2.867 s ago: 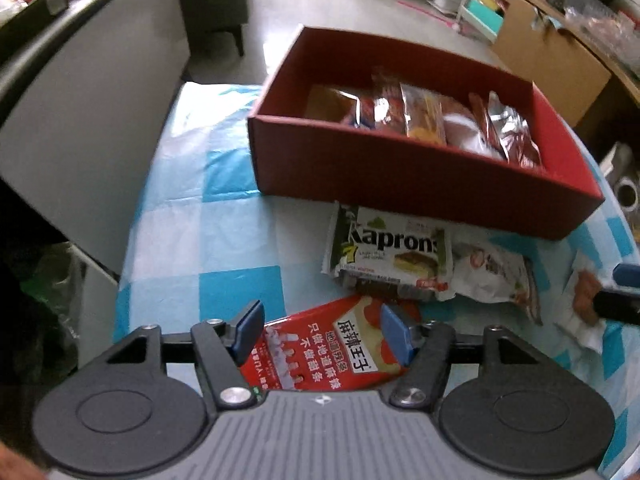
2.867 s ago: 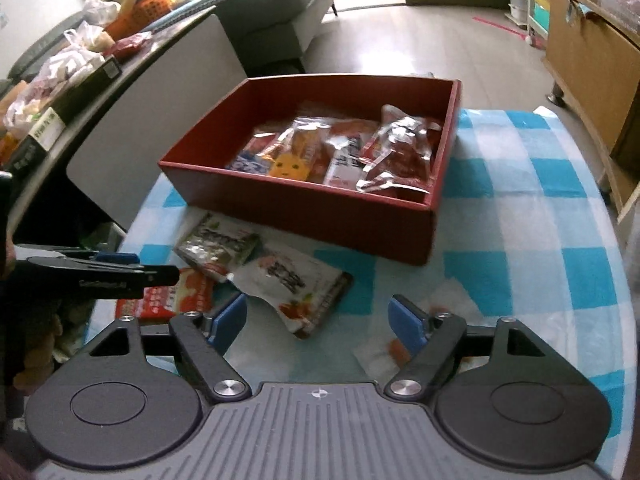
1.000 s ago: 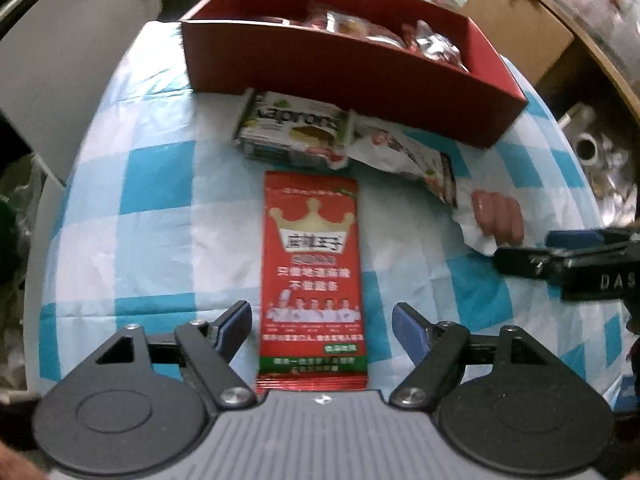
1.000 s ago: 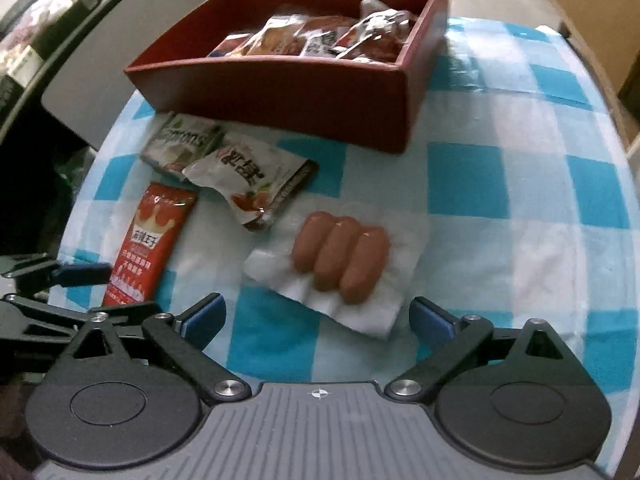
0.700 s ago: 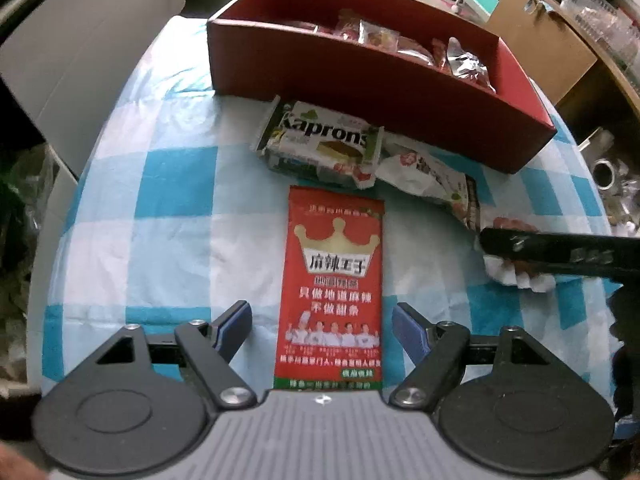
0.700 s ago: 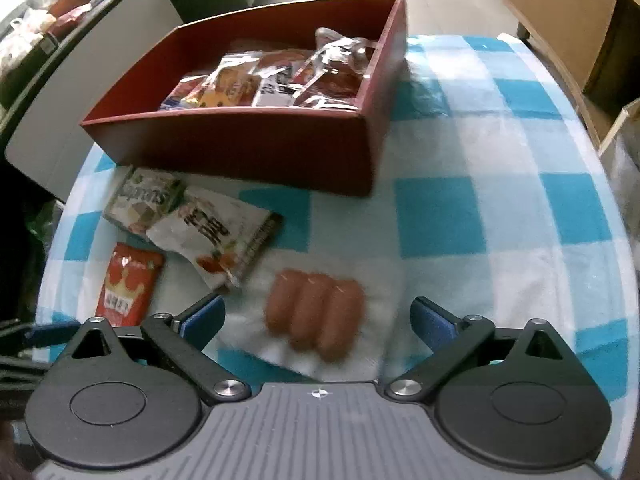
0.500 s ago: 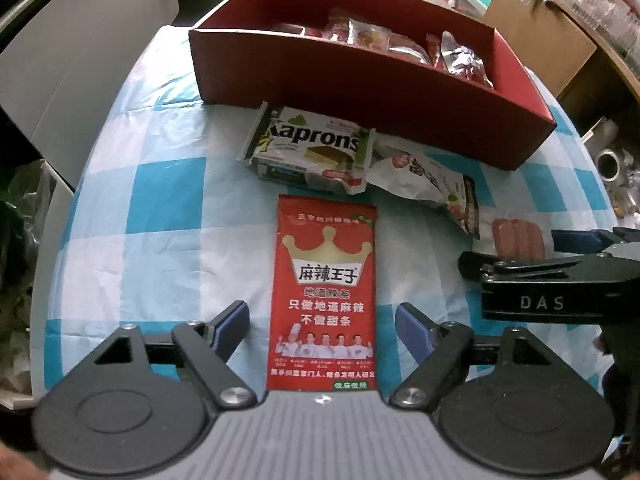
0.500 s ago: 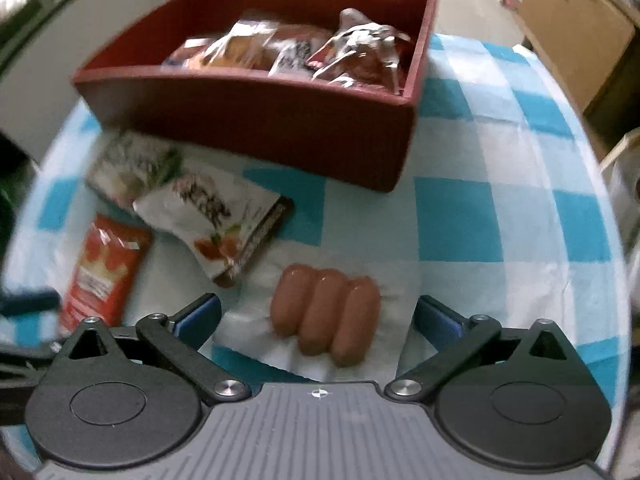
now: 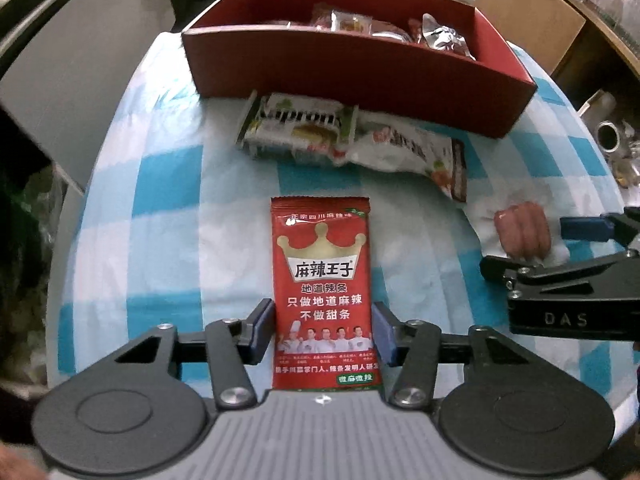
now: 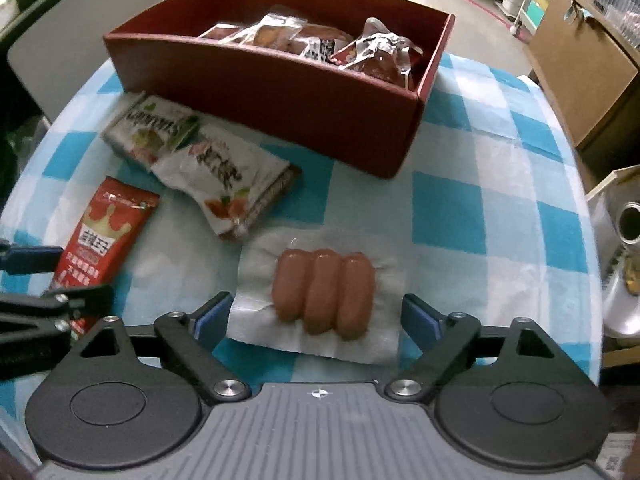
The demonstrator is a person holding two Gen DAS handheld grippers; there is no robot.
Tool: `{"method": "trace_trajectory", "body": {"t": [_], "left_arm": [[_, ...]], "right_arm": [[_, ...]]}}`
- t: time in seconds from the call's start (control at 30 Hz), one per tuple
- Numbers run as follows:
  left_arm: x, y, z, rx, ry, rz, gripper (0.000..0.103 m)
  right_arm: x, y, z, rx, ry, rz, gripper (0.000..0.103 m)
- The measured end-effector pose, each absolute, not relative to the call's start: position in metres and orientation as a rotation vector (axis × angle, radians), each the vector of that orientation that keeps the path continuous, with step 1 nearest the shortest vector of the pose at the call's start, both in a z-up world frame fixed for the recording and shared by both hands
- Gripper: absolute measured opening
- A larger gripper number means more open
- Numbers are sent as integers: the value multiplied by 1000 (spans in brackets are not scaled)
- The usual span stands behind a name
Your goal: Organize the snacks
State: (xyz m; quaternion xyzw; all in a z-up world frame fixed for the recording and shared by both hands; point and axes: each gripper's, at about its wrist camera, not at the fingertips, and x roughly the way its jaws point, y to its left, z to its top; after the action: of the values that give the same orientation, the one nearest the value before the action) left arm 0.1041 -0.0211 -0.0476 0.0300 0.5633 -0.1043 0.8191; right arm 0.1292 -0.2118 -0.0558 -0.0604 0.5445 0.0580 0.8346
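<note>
Checked tablecloth (image 9: 152, 240): left gripper (image 9: 322, 332) jaws, just closing, touch a light, slippery red snack packet's (image 9: 324, 280) edges; right gripper (image 10: 316, 320), wide, narrowing, straddles soft, floppy sausage pack (image 10: 324, 292), untouched.

The right hand-held gripper (image 10: 316, 318), jaws just closing, straddles the pack of 3 sausages (image 10: 323, 294).

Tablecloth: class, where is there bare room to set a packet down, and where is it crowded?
Free: the tablecloth right of the sausages and red box, and left of the red packet. Crowded: before the box, where the green packet and white packet overlap.
</note>
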Motion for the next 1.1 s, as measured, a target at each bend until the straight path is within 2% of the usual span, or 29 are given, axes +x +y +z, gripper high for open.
{"method": "trace_trajectory", "body": {"t": [0.13, 0.37, 0.67, 0.83, 0.87, 0.9, 0.97, 1.03, 1.1], "left_arm": [[85, -18, -44, 37, 1213, -240, 45], [64, -22, -48, 102, 1206, -221, 48], [77, -22, -48, 63, 1192, -190, 70], [80, -36, -54, 163, 1173, -193, 84], [81, -36, -54, 162, 1168, -189, 84], [81, -36, -54, 158, 1169, -190, 82], [81, -34, -52, 155, 1162, -185, 72], [79, -34, -48, 155, 1159, -194, 50], [78, -32, -45, 144, 1166, -209, 45]], "right_arm": [[108, -216, -48, -94, 1155, 133, 88], [77, -216, -52, -95, 1177, 153, 90], [90, -227, -53, 5, 1183, 126, 102], [93, -220, -64, -38, 1214, 122, 103], [94, -220, -64, -34, 1206, 117, 103], [95, -222, -64, -19, 1196, 107, 103], [97, -222, -63, -18, 1187, 96, 101], [95, -217, -64, -71, 1185, 94, 98], [92, -213, -61, -92, 1185, 115, 95]]}}
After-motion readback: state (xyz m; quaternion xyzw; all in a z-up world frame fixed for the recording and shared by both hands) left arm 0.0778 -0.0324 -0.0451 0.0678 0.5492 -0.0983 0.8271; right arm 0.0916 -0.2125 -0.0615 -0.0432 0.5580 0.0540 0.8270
